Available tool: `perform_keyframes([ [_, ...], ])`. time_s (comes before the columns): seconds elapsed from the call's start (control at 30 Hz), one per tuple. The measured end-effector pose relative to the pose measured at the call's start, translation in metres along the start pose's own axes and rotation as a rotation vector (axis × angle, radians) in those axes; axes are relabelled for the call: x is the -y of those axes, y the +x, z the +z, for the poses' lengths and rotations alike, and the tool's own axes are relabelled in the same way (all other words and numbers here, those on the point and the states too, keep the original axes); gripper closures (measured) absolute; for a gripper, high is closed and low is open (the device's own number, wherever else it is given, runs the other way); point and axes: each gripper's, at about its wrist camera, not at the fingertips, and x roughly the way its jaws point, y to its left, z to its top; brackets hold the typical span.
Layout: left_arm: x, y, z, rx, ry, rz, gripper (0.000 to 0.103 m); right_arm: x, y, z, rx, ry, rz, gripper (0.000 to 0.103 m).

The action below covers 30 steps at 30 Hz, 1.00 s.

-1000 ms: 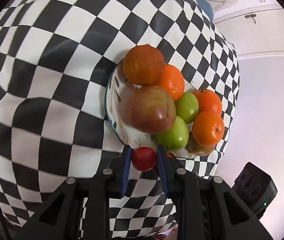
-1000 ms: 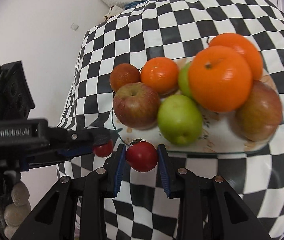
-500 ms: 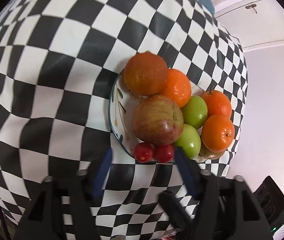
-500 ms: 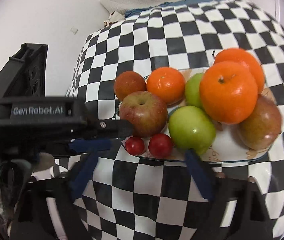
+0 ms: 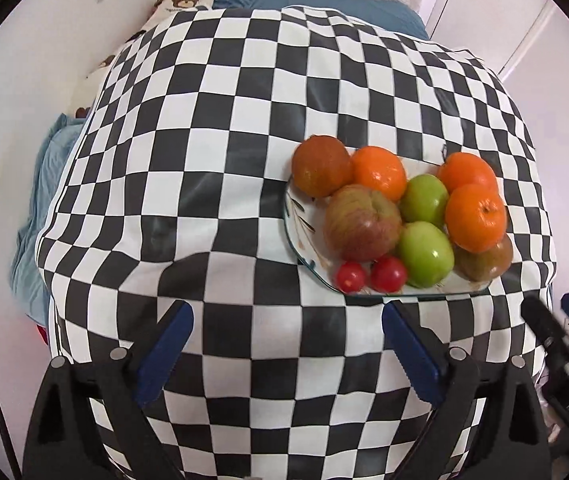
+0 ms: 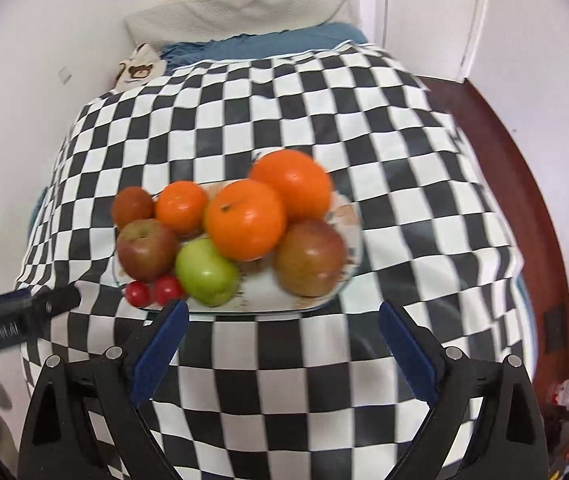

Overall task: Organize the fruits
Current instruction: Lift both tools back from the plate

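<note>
Both tongs, left (image 5: 286,354) and right (image 6: 282,354), gape empty; the white patterned plate (image 5: 296,216) of fruit sits ahead, nearer the right.

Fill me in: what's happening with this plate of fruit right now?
A person holds two grippers above a checkered tablecloth. Both the left hand-held gripper and the right hand-held gripper are open and empty, short of the plate. The plate carries oranges, apples and two cherry tomatoes side by side at its near rim. Nothing is being gripped.
</note>
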Motion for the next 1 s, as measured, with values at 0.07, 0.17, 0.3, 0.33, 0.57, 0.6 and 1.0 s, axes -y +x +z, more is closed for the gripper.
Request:
perform_keyframes([
  [0.07,0.006,-0.004,-0.005,0.014,0.005,0.017,0.006,0.002,-0.007,0.002,0.008,-0.009,-0.014,0.004],
  [0.17,0.013,-0.017,-0.011,0.034,0.016,0.037,0.006,0.007,-0.020,0.003,0.019,-0.021,-0.022,0.004],
  [0.3,0.017,-0.040,-0.017,0.085,0.013,0.041,0.006,0.011,-0.043,0.004,0.050,-0.029,-0.031,0.004],
  [0.33,0.019,-0.046,-0.018,0.098,0.011,0.044,0.006,0.012,-0.048,0.004,0.055,-0.028,-0.032,0.004],
  [0.57,0.023,-0.094,-0.032,0.179,0.012,0.034,0.006,0.020,-0.088,0.001,0.083,-0.040,-0.024,0.003],
  [0.6,0.024,-0.102,-0.035,0.188,0.015,0.036,0.006,0.021,-0.097,-0.001,0.093,-0.042,-0.024,0.003],
  [1.0,0.036,-0.189,-0.080,0.302,0.045,-0.025,0.006,0.024,-0.198,-0.031,0.174,-0.092,-0.001,0.003],
])
